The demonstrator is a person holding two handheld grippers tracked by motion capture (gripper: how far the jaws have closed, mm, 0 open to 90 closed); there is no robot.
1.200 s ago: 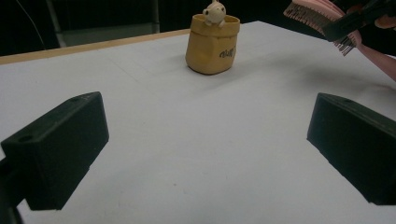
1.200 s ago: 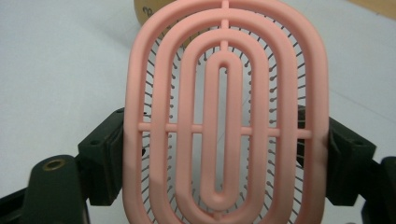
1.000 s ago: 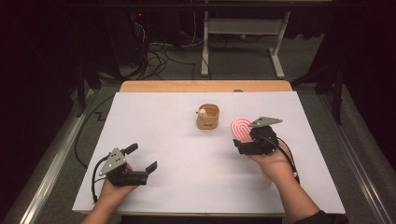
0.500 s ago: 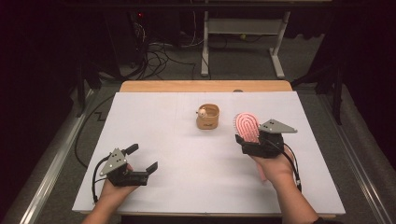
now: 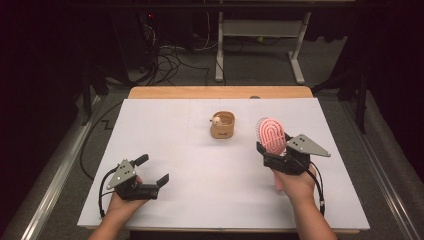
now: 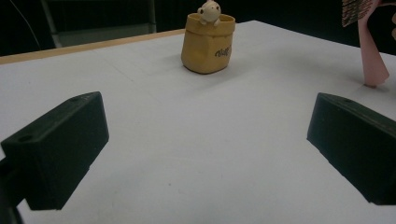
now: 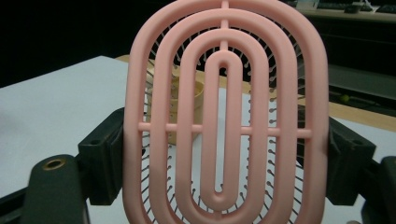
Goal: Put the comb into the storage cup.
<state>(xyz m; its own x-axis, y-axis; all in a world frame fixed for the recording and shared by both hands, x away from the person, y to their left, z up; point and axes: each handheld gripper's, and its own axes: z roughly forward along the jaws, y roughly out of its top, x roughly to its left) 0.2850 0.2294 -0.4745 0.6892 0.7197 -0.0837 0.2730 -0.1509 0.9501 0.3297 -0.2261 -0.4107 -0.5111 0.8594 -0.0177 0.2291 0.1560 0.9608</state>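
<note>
Pink hairbrush [image 5: 271, 135] is held upright over the table's right half, long axis approx. vertical, head up and handle down; in the left gripper view the handle [image 6: 371, 60] tip meets the white table [image 5: 200, 165]. In the right gripper view the slotted back of the brush head [image 7: 224, 112] faces the camera, bristles pointing away twd the small tan pot [image 5: 222, 126]. Right gripper [image 5: 272, 152] has its jaws clamped on the brush head's two side edges, narrow gap set by the head's width; brush head blocks most of the pot in the right gripper view, and the handle's lower part is cut off there. Left gripper [image 5: 152, 172] sits low at the table's left-front, jaws spread wide, holding nothing, well apart from the pot. A small figure [image 6: 208, 10] peeks from the pot's rim; lettering on the pot isn't legible.
</note>
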